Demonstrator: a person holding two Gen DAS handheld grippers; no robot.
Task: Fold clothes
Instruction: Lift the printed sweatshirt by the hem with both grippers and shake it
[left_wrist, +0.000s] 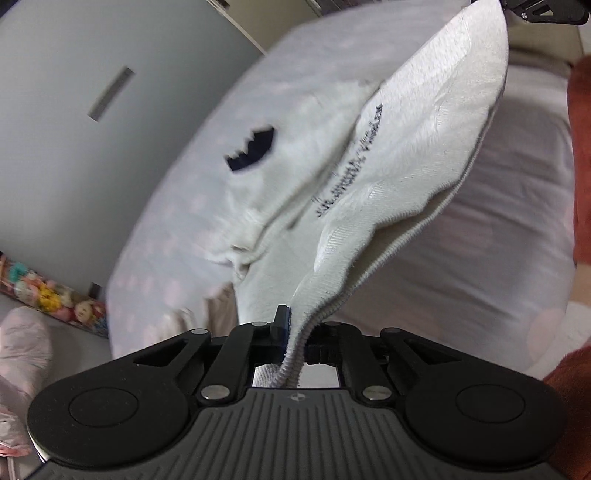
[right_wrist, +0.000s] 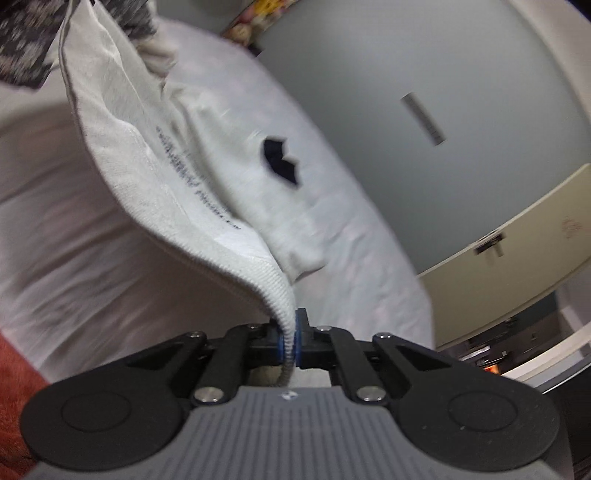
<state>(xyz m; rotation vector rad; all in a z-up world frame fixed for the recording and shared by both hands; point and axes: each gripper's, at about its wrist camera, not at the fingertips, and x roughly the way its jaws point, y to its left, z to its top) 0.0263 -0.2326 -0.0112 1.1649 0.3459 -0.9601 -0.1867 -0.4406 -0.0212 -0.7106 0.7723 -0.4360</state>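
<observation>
Gripper (left_wrist: 295, 328) clamping garment (left_wrist: 406, 147) above bed (left_wrist: 498, 221)

Both are clamped tight: the left gripper (left_wrist: 291, 332) pinches a ribbed hem, and the right gripper (right_wrist: 290, 341) pinches it too, each tilted downward.

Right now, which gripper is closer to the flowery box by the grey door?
Left. The left gripper, shut on the hem of the white garment, has the flowery box low to its left; from the right gripper, the box lies beyond the garment's far end.
</observation>
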